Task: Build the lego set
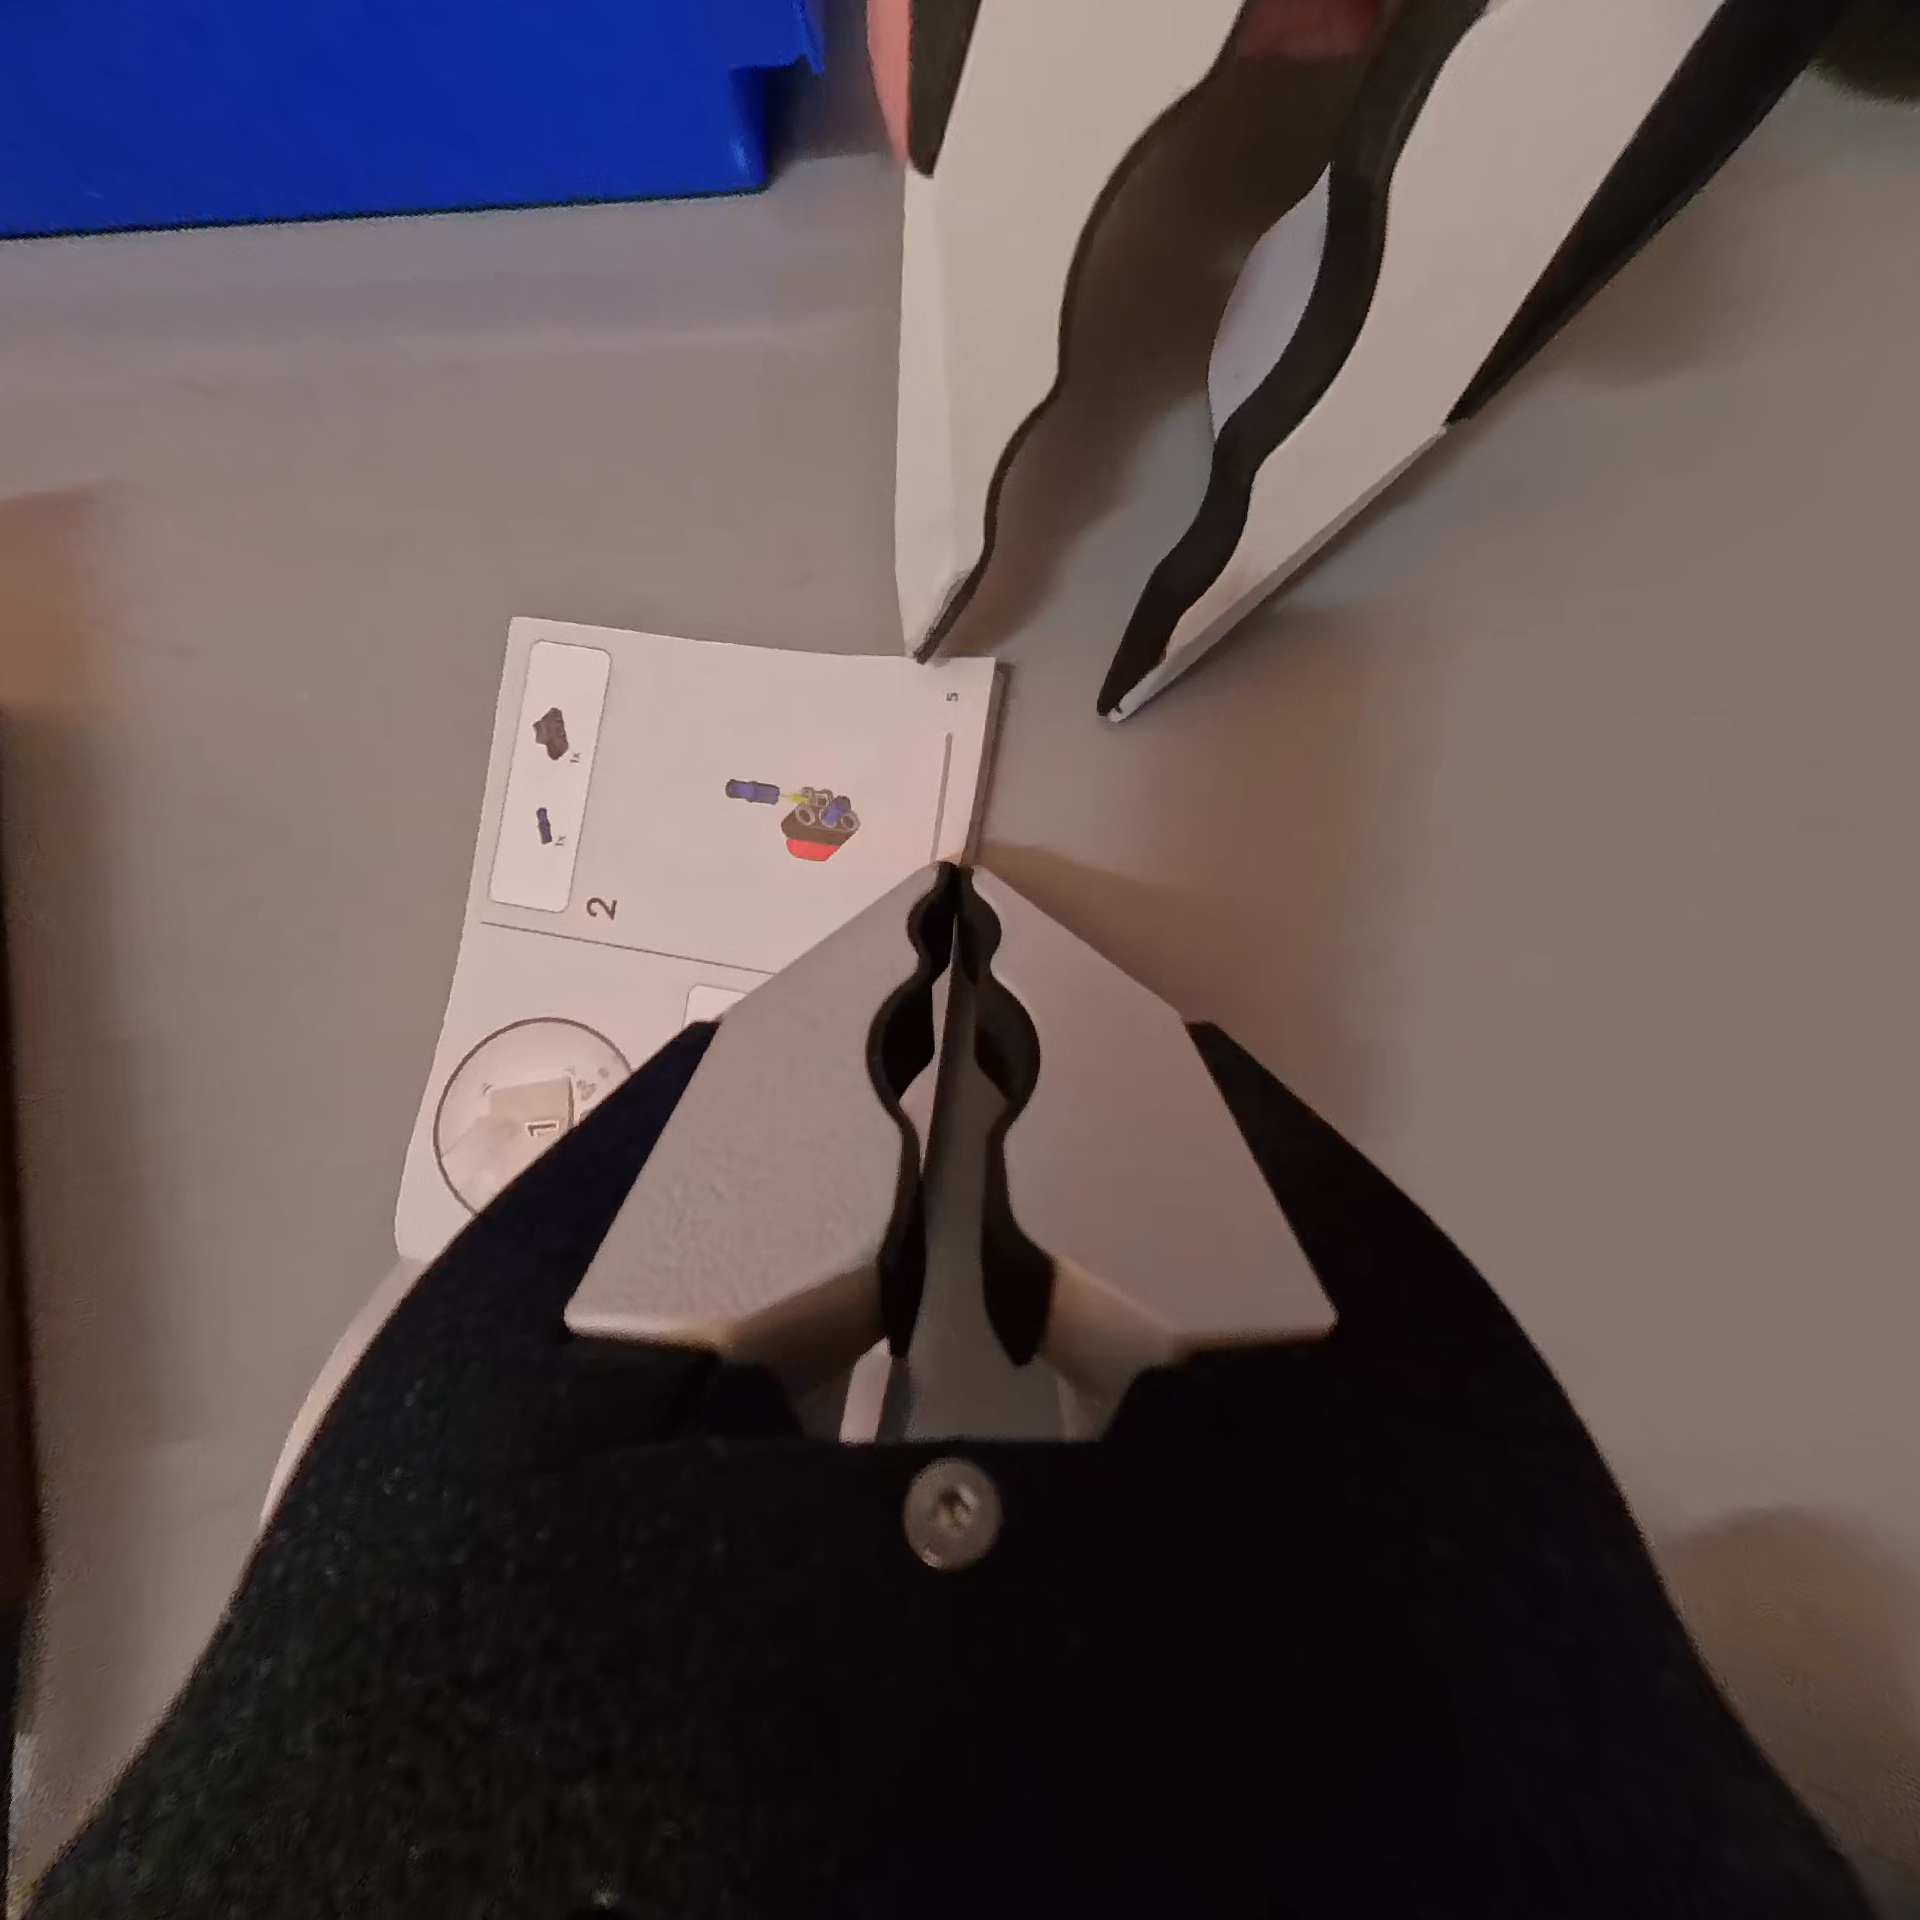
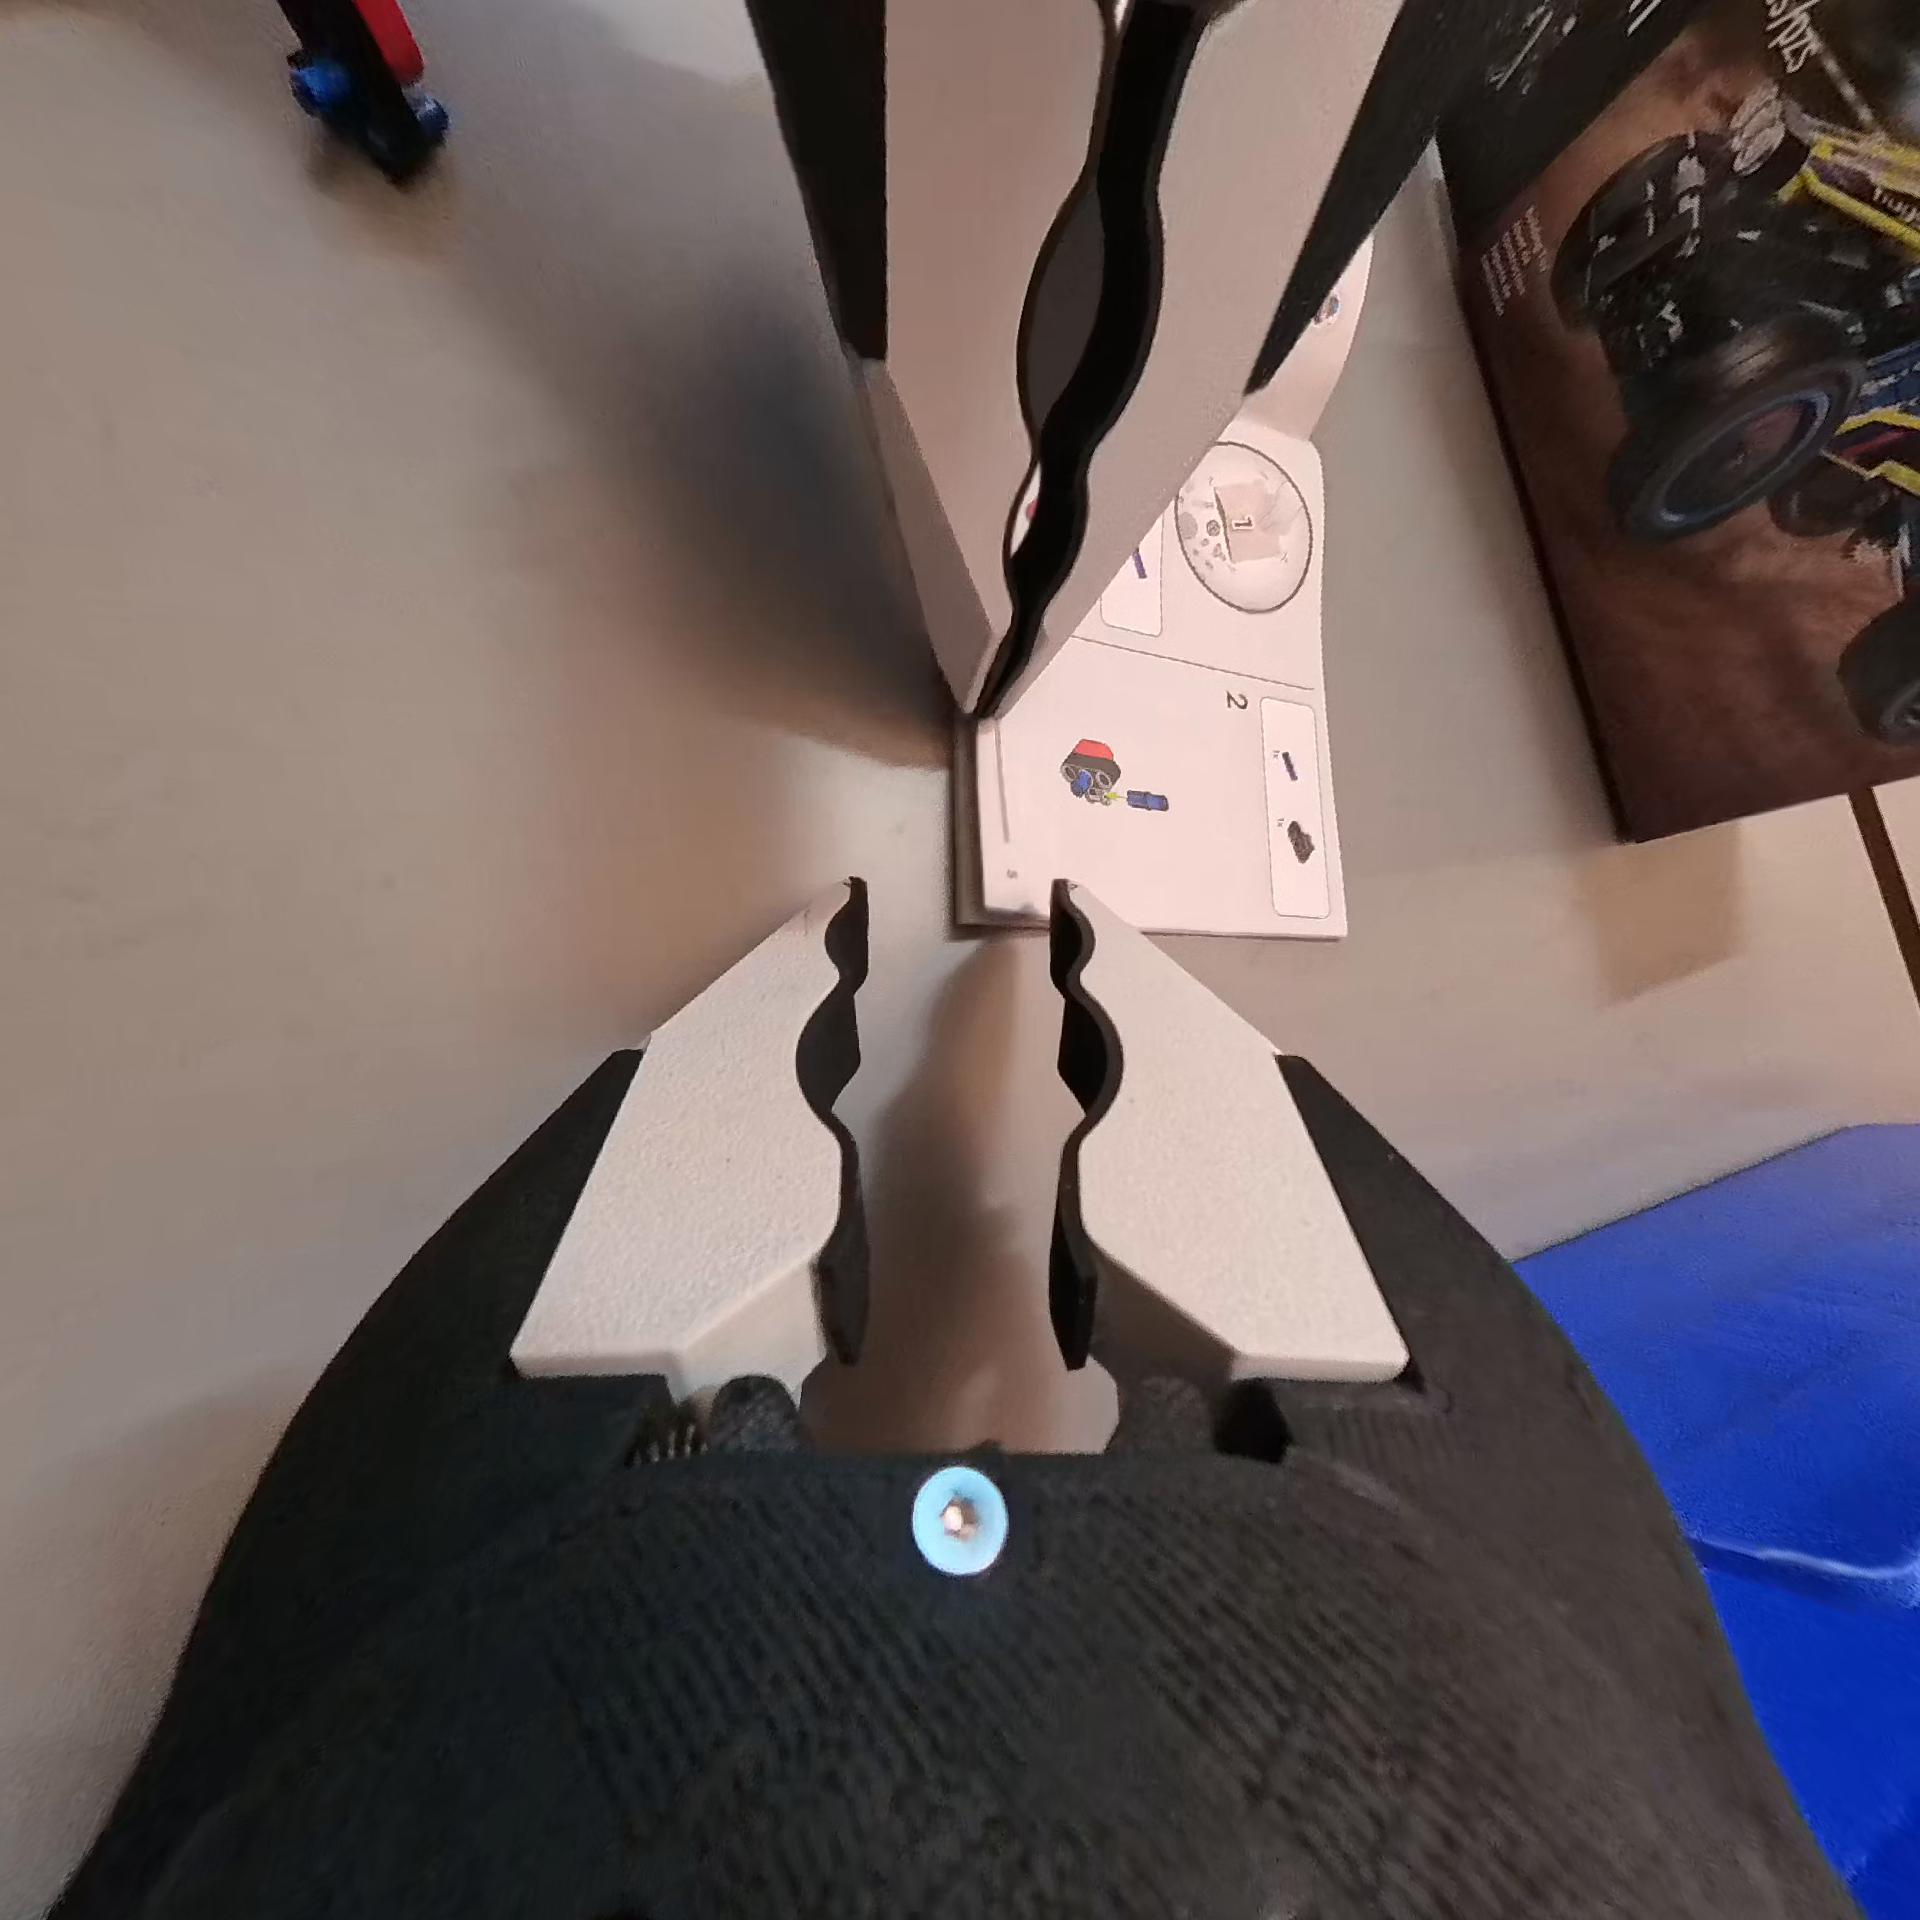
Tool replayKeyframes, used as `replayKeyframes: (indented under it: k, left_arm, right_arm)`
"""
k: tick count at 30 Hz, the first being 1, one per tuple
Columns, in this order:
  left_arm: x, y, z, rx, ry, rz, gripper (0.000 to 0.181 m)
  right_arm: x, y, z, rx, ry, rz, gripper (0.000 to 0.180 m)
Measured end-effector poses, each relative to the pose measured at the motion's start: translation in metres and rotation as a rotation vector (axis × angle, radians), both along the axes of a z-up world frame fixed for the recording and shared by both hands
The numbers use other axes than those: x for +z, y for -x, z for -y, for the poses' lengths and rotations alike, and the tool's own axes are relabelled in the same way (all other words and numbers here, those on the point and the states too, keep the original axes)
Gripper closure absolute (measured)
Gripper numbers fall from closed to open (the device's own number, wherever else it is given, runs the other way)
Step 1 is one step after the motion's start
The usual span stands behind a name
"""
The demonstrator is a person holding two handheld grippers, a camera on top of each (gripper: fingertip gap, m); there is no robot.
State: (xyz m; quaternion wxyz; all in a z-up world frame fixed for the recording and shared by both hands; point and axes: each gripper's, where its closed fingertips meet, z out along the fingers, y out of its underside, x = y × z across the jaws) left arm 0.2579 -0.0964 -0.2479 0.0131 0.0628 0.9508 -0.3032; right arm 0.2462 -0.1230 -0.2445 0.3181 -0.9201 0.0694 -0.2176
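The open instruction booklet [image 1: 727, 790] lies flat on the grey table and also shows in the right wrist view [image 2: 1153, 810]. My left gripper [image 1: 954, 871] is shut, with its tips on the booklet's long edge. I cannot tell whether a page is pinched between them. From the other side it comes down onto that same edge [image 2: 977, 712]. My right gripper [image 2: 956, 894] is open, its tips straddling the booklet's near corner. In the left wrist view [image 1: 1013, 684], one of its fingertips [image 1: 925, 649] touches that corner. A small red, black and blue lego assembly [image 2: 364, 83] sits farther off.
A blue bin [image 1: 364, 104] stands beside the booklet and also shows at the lower right of the right wrist view [image 2: 1766, 1507]. The lego set's box [image 2: 1714, 416] lies just past the booklet. Bare grey table [image 2: 416, 623] spreads to the left. The grippers are tip to tip, or close to it.
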Motion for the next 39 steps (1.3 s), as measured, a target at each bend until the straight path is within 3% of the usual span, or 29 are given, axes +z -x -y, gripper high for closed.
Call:
replayKeyframes:
  k: [7, 15, 20, 24, 32, 39]
  left_arm:
    - [0.012, -0.009, -0.003, 0.037, 0.049, 0.027, 0.181]
    - [0.024, -0.013, -0.011, 0.072, 0.136, 0.001, 0.181]
    - [0.025, -0.016, -0.012, 0.073, 0.153, 0.014, 0.181]
    - [0.029, -0.018, -0.014, 0.080, 0.175, 0.031, 0.181]
    - [0.034, -0.025, -0.018, 0.098, 0.222, 0.064, 0.181]
    - [0.042, -0.027, -0.021, 0.120, 0.305, 0.045, 0.181]
  right_arm:
    - [0.009, -0.014, -0.002, -0.065, -0.018, 0.074, 0.147]
    - [0.019, -0.036, -0.011, -0.106, 0.011, 0.286, 0.151]
    - [0.017, -0.036, -0.003, -0.153, 0.098, 0.270, 0.143]
    - [0.024, -0.024, -0.002, -0.189, 0.051, 0.153, 0.141]
    - [0.042, -0.038, -0.020, -0.445, -0.432, -0.108, 0.155]
    - [0.017, -0.026, -0.026, -0.484, -0.366, -0.274, 0.158]
